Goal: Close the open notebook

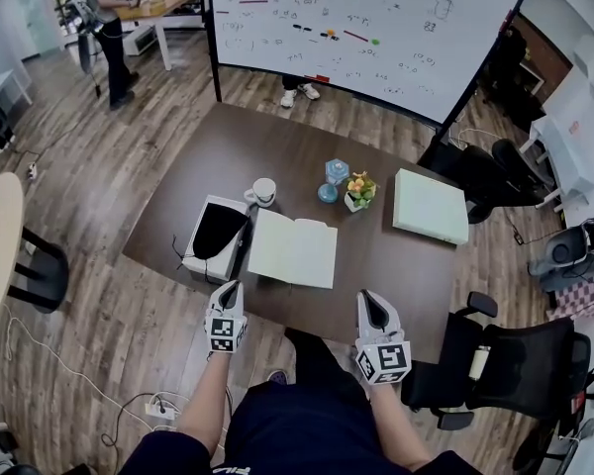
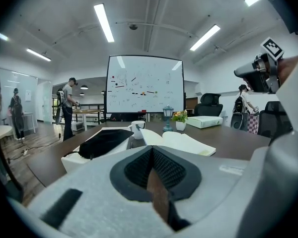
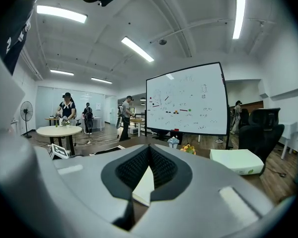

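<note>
An open white paper notebook (image 1: 293, 248) lies on a dark brown wooden table (image 1: 277, 156); left gripper (image 1: 228, 291) at its 7 o'clock, right gripper (image 1: 367, 301) at 5, both pinched together, empty.

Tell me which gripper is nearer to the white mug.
Left. The left gripper hovers at the table's near edge, slightly left of the mug; the right gripper is at that edge too, well to its right.

open office, whiteboard (image 1: 366, 28), meeting table (image 1: 277, 156), swivel chairs (image 1: 495, 364)
</note>
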